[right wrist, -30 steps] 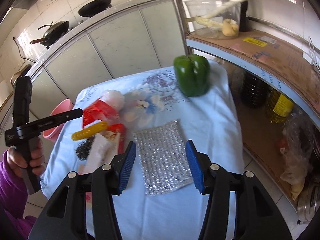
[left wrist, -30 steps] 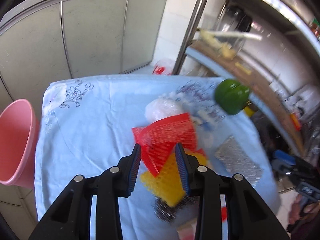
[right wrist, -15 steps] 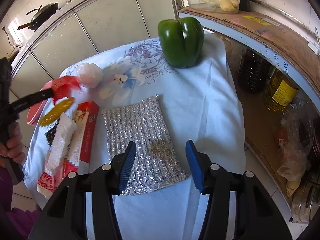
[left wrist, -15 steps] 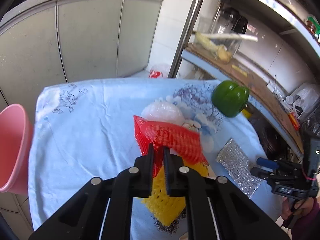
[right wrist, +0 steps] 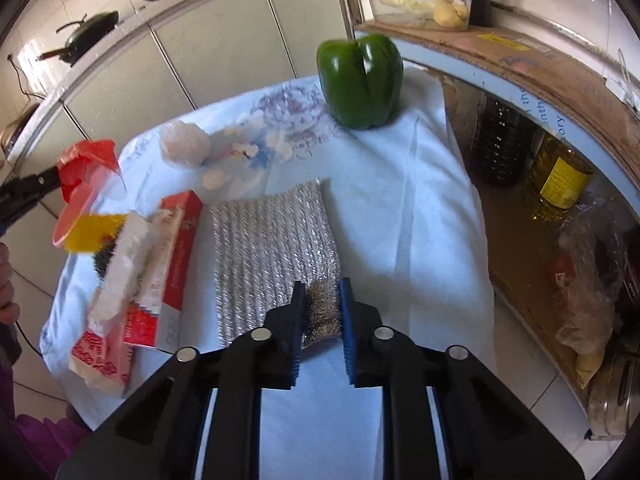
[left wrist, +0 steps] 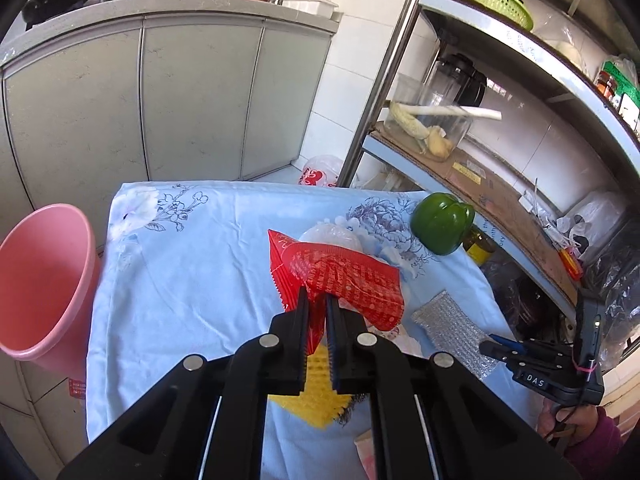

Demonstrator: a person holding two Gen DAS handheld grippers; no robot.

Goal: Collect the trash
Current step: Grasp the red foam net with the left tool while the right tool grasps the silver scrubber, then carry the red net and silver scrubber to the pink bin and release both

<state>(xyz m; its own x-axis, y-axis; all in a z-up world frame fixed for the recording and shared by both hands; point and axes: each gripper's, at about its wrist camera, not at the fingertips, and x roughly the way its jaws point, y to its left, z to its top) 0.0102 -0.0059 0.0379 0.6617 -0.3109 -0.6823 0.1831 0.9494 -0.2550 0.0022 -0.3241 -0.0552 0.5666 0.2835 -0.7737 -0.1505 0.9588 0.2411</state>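
My left gripper (left wrist: 316, 308) is shut on a red plastic wrapper (left wrist: 340, 280) and holds it above the blue-clothed table (left wrist: 180, 280). In the right wrist view the same wrapper (right wrist: 86, 168) hangs at the far left. My right gripper (right wrist: 322, 304) points down at the table's near edge. Its jaws are closing on a small wad of steel wool (right wrist: 322, 312), and the pads touch both of its sides. The wad lies on a silver mesh pad (right wrist: 272, 248). A pink bin (left wrist: 40, 280) stands left of the table.
Also on the table are a green pepper (right wrist: 360, 80), a crumpled white ball (right wrist: 186, 144), a red box (right wrist: 176, 264) with white foam (right wrist: 120, 268), and a yellow mesh piece (left wrist: 308, 396). A metal shelf rack (left wrist: 500, 200) stands close on the right.
The left jaws shut on the red wrapper and lifted it off the yellow piece. The right gripper sank toward the silver pad and its jaws came together around the steel wool.
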